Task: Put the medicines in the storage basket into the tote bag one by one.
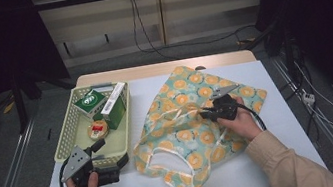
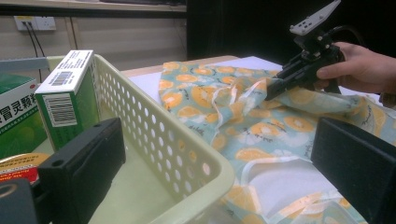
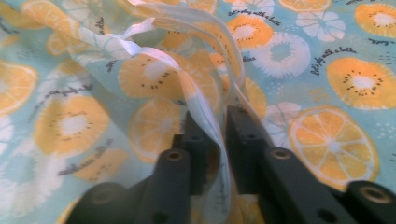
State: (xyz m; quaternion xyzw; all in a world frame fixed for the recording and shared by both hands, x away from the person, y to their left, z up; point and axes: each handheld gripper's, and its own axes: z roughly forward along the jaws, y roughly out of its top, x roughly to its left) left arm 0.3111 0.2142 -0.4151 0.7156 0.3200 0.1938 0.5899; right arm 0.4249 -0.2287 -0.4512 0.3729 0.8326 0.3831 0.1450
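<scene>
A teal cloth bag [image 1: 186,136] printed with orange slices lies rumpled on the white table [image 1: 278,106]. My right gripper [image 1: 203,114] rests on the bag's middle. In the right gripper view its jaws [image 3: 215,116] stand a little apart, with the bag's white-edged hem [image 3: 205,112] running loosely between them. My left gripper [image 1: 106,155] is at the front right corner of the pale green basket [image 1: 71,126]. It is wide open and straddles the basket's rim [image 2: 219,172], one jaw inside and one over the bag [image 2: 224,116]. The left gripper view also shows the right gripper [image 2: 271,93] farther off.
The basket holds an upright green box [image 1: 115,106], a second green box [image 1: 90,101] behind it and a round red and yellow tin [image 1: 98,129]. Bare table lies right of the bag. The floor drops away on both sides.
</scene>
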